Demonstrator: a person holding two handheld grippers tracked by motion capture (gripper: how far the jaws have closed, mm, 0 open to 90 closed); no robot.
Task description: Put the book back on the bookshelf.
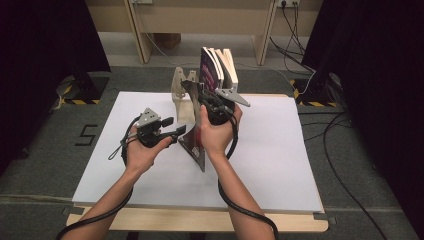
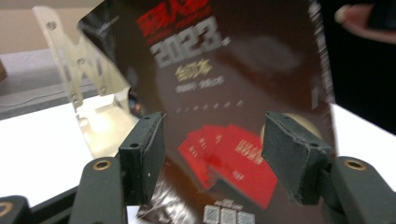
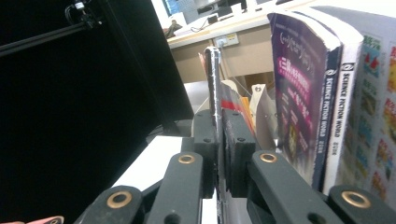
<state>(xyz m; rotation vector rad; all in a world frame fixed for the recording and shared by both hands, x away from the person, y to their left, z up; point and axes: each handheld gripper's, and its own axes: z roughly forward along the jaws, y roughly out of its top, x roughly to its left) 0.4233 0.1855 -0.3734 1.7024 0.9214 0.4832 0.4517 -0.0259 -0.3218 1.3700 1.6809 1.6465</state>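
Note:
A thin glossy dark magazine (image 1: 193,144) with red cards and "2023" on its cover (image 2: 224,88) stands tilted on the table's white sheet (image 1: 280,160). My right gripper (image 1: 212,104) is shut on its upper edge. In the right gripper view the pads (image 3: 219,135) pinch the thin edge (image 3: 214,79). My left gripper (image 1: 175,131) is open at the magazine's left, and its jaws (image 2: 215,149) face the cover with nothing pressed between them. Behind stand several upright books (image 1: 220,67) (image 3: 317,93) against a beige metal bookend (image 1: 178,87) (image 2: 79,65).
Black curtains hang at both sides. Cables (image 1: 340,165) trail over the grey floor at the right. A wooden desk frame (image 1: 140,35) stands beyond the table. A "5" mark (image 1: 87,135) lies on the floor at the left.

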